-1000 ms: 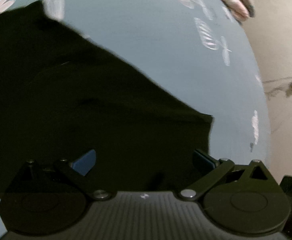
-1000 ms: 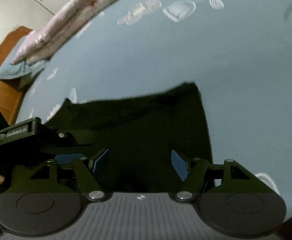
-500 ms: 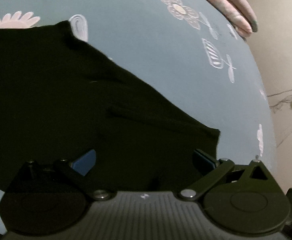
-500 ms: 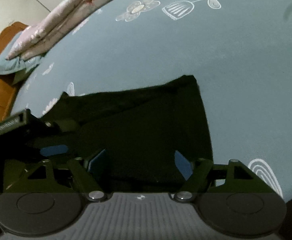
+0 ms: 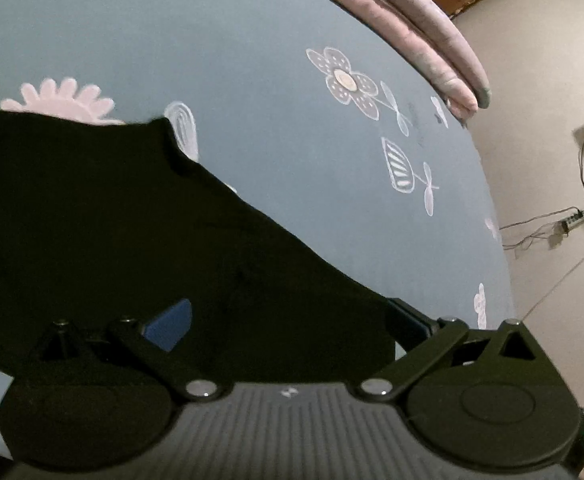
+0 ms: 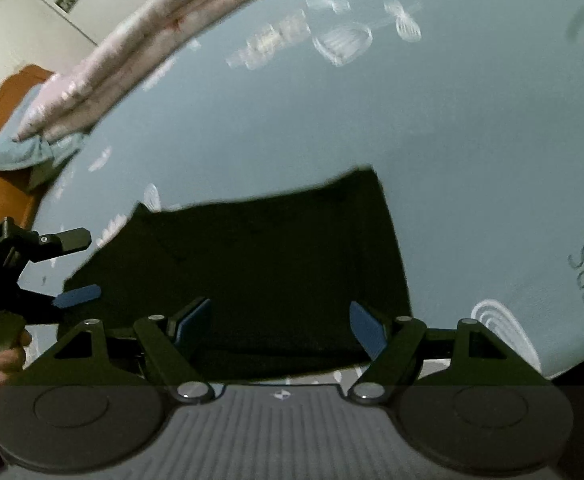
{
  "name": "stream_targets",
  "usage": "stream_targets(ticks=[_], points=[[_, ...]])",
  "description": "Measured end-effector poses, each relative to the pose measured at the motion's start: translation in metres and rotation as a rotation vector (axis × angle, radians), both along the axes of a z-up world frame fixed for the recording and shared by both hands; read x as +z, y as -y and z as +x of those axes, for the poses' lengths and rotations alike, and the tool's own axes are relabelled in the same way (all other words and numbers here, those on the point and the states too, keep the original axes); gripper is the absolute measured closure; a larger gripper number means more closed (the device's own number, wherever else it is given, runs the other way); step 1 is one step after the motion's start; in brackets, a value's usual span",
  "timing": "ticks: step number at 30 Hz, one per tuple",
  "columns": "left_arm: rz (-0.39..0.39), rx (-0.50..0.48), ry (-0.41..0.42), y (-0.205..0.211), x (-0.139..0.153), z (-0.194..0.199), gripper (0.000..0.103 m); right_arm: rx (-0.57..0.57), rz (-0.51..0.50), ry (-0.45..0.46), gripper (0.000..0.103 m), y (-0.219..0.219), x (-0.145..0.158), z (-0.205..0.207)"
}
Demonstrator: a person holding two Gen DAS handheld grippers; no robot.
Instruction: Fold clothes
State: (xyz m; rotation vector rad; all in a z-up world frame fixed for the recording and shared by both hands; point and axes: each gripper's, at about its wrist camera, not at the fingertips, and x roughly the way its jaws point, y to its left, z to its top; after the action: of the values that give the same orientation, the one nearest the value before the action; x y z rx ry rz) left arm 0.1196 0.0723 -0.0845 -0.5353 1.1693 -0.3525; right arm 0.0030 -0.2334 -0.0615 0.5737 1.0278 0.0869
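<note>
A home bedroom: a bed with a blue flower-print sheet (image 5: 276,128), a rolled pink quilt (image 5: 424,28) and a wooden headboard (image 6: 0,188).

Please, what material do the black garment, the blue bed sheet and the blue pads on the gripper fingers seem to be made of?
Black garment: soft matte cloth, probably knit cotton; it lies limp and shows no shine. Blue bed sheet: smooth woven fabric with printed white flowers. Blue pads: probably rubber or foam, flat matte faces, hard to confirm.

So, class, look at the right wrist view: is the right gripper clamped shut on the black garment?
No, the right gripper has its blue-padded fingers spread wide apart over the black garment, pinching no cloth.
</note>
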Motion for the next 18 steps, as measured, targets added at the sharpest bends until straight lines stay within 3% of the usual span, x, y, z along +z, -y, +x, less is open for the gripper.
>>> stream_targets(ticks=[4,10,15,18], points=[[-0.063,-0.031,-0.044,0.007,-0.017,0.000,0.001,0.003,0.023,0.016,0.022,0.003,0.000,-0.001],[-0.195,-0.091,-0.133,0.047,-0.062,-0.008,0.001,-0.004,0.048,-0.051,0.022,0.008,-0.024,0.012],[-0.162,-0.061,-0.222,0.052,-0.095,-0.008,0.001,-0.007,0.063,-0.067,0.022,0.012,-0.034,0.018],[-0.161,-0.069,-0.230,0.045,-0.093,-0.011,0.001,-0.010,0.073,-0.076,0.022,0.014,-0.040,0.021]])
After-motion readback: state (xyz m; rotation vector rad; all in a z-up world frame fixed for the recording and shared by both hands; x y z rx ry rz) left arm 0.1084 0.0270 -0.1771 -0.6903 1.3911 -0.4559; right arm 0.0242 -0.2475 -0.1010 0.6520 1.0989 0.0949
